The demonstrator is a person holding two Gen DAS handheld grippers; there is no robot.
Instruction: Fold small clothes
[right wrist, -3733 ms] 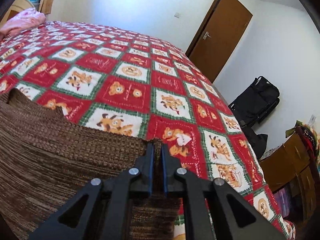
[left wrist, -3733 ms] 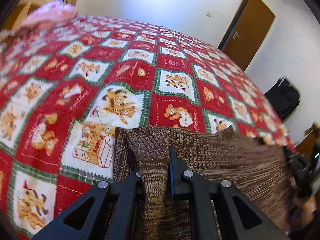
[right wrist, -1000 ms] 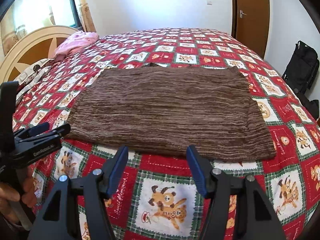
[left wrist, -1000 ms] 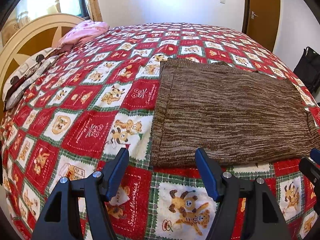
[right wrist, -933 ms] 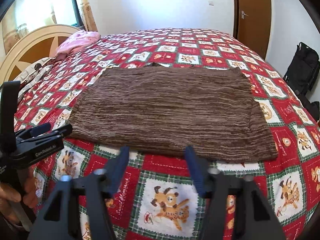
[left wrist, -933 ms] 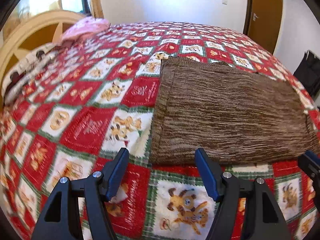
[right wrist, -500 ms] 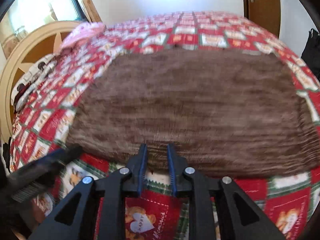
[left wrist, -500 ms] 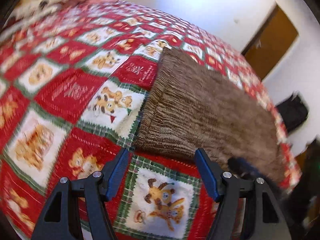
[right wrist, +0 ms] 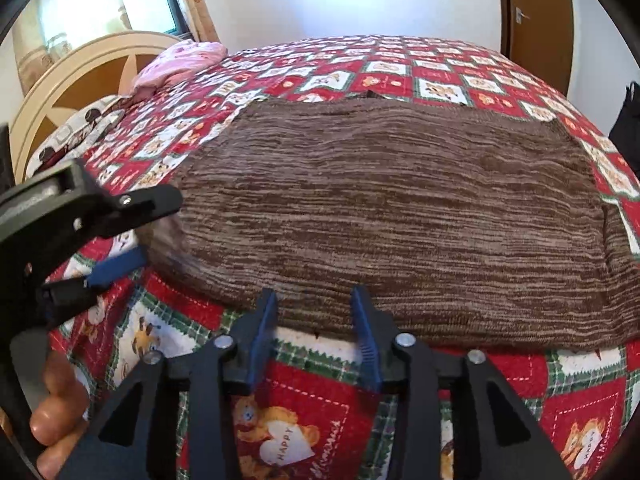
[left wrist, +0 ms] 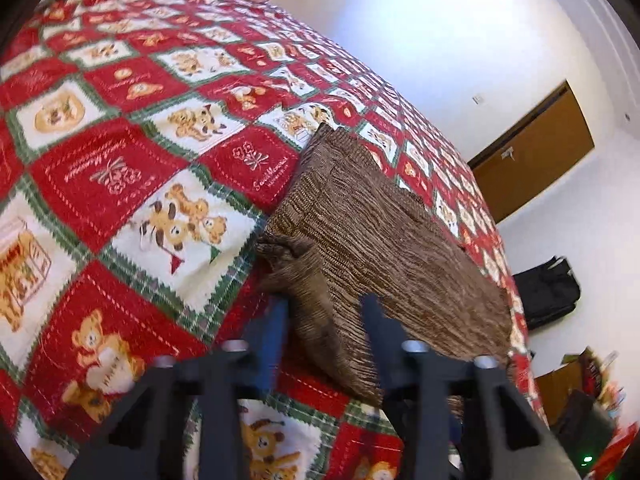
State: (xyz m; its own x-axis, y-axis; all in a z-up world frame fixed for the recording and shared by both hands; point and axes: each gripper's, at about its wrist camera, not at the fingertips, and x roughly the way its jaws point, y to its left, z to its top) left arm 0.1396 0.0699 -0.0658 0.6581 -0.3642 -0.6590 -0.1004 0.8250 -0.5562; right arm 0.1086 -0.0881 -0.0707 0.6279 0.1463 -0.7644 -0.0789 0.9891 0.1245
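Note:
A brown knitted garment [right wrist: 400, 208] lies spread flat on the red teddy-bear quilt [right wrist: 460, 80]. My left gripper [left wrist: 324, 304] is open, its fingers straddling the garment's near left corner [left wrist: 316, 292], which is bunched up and lifted slightly. In the right wrist view the left gripper [right wrist: 156, 228] reaches in from the left around that same corner. My right gripper [right wrist: 314, 300] is open at the middle of the garment's near edge, fingertips touching the hem.
A pink cloth [right wrist: 180, 60] lies by the cream headboard [right wrist: 80, 76] at the far left. A brown door [left wrist: 532, 152] and a black bag [left wrist: 548, 284] stand beyond the bed's right side.
Both grippers moved down and forward to the garment's near edge. The left one reached the left corner and bunched it. The right one narrowed half a second ago and has opened again.

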